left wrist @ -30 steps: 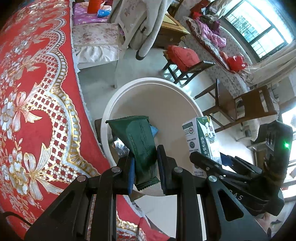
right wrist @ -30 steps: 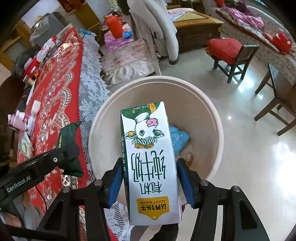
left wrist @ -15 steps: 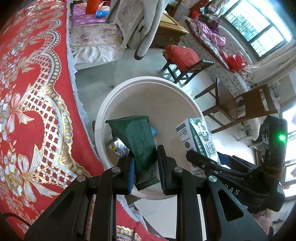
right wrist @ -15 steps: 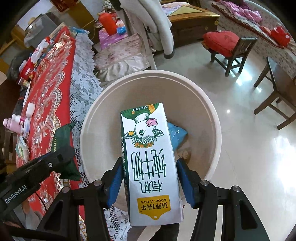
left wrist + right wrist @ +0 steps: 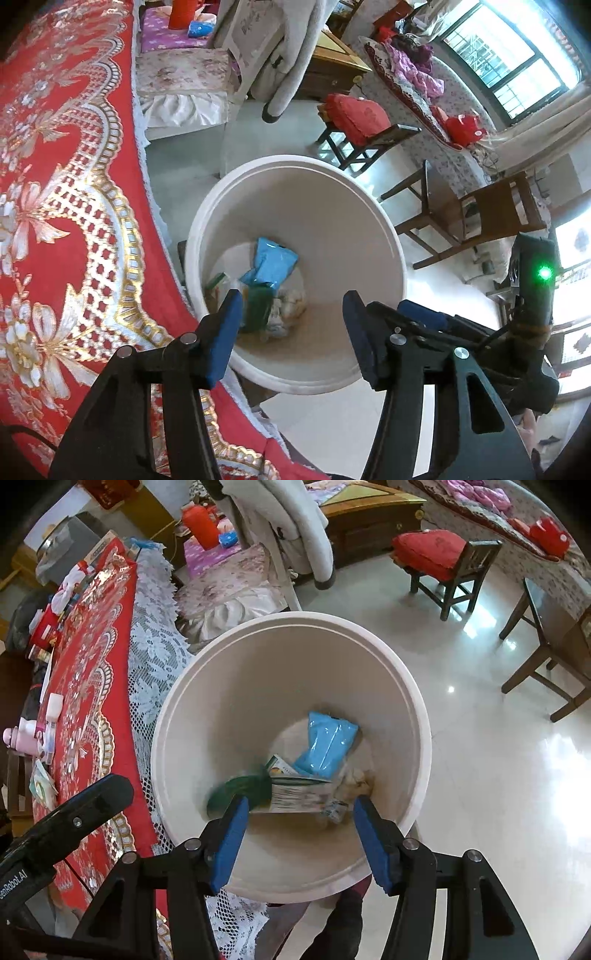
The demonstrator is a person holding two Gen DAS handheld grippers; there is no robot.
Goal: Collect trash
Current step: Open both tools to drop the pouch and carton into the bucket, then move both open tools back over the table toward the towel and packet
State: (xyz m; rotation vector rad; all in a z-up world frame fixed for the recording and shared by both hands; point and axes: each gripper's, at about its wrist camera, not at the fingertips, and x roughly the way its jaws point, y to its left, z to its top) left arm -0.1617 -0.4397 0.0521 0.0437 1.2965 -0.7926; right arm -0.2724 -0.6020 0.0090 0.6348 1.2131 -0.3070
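Right wrist view: milk carton (image 5: 295,794) lies on its side at the bottom of the white bin (image 5: 413,686), blurred, green wrapper (image 5: 240,788) just left of it and touching — both look freshly landed. A blue packet (image 5: 328,744) leans on the far side of the pile, crumpled tissue (image 5: 358,781) to the right.

Right gripper (image 5: 299,845) hangs over the near rim, blue pads spread wide, nothing between them. Left gripper (image 5: 291,338) likewise spread and empty over the same bin; in its view the green wrapper (image 5: 258,304) sits deep inside under the blue packet (image 5: 271,264).

Half a second ago the right tongs clamped the carton upright and the left tongs pinched the wrapper — both have let go since. Judgement: this pair of items is collected; more clutter shows at the far left end of the red tablecloth (image 5: 92,686), likely the next pickup.
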